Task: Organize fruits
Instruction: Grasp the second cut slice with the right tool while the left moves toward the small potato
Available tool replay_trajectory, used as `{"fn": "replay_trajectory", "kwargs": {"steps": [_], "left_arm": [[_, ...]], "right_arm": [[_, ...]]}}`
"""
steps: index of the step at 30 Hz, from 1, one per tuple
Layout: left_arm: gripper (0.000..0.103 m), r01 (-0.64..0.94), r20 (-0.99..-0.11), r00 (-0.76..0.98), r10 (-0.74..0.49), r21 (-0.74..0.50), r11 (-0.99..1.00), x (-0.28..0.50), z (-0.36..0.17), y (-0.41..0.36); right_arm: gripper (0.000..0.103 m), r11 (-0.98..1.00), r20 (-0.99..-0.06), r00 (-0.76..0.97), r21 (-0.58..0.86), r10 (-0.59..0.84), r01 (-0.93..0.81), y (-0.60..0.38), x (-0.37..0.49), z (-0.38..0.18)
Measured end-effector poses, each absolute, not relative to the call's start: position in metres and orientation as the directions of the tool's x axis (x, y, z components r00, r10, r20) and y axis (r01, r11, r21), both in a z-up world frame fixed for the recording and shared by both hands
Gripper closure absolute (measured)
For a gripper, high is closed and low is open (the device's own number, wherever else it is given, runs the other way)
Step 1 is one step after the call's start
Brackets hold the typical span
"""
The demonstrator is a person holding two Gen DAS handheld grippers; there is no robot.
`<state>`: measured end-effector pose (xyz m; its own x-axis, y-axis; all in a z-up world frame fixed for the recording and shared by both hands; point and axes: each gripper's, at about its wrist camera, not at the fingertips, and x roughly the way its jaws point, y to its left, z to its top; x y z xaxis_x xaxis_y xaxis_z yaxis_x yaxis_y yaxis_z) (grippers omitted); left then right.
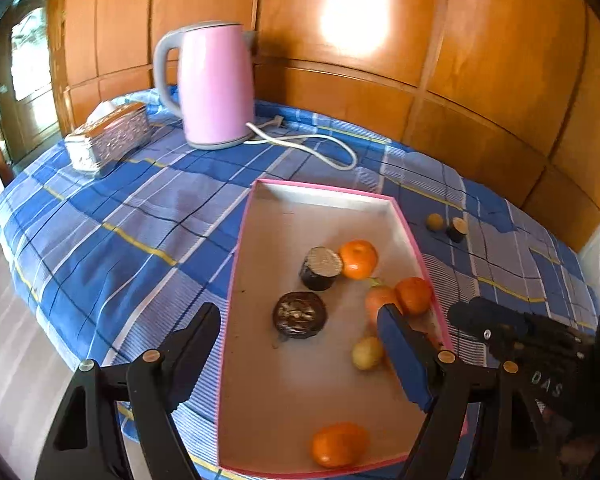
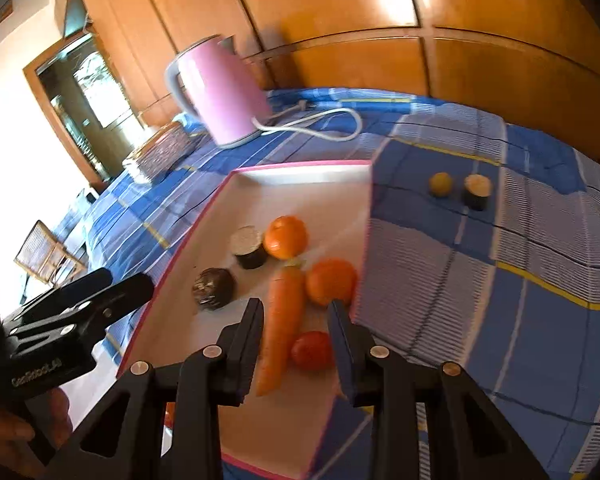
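Inside tray (image 2: 236, 184) (pink-rimmed): oranges (image 2: 286, 237), probably carrot (image 2: 282, 320).

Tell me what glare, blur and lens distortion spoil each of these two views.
Left wrist view: a blown-out glare patch on the wooden wall; fisheye bends the panel seams; the pink kettle is slightly smeared. Right wrist view: stronger motion blur, worst along the tray right wall and the carrot; the horizon is tilted and curved; the window area at left is overexposed.
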<state>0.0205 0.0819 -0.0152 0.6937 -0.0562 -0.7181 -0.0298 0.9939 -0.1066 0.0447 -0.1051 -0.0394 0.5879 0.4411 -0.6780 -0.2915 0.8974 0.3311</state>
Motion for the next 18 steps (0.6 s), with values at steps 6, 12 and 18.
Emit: {"fn": "replay_trajectory", "kwargs": {"steps": [6,12,18], "left_arm": [[0.022,0.025,-0.720,0.690,-0.078,-0.085,0.996,0.025,-0.013,0.061],[0.022,0.081,-0.724,0.683,-0.101,-0.062,0.995,0.030,-0.012,0.038],[0.022,0.132,-0.732,0.671,-0.121,-0.043,0.990,0.038,-0.012,0.016]], "right_arm": [[0.069,0.912,-0.671,0.620,0.340,0.406,-0.229,-0.132,0.048,-0.040],[0.069,0.922,-0.668,0.645,0.346,0.371,-0.171,-0.157,0.052,-0.043],[0.069,0.932,-0.670,0.664,0.343,0.332,-0.119,-0.181,0.056,-0.046]]}}
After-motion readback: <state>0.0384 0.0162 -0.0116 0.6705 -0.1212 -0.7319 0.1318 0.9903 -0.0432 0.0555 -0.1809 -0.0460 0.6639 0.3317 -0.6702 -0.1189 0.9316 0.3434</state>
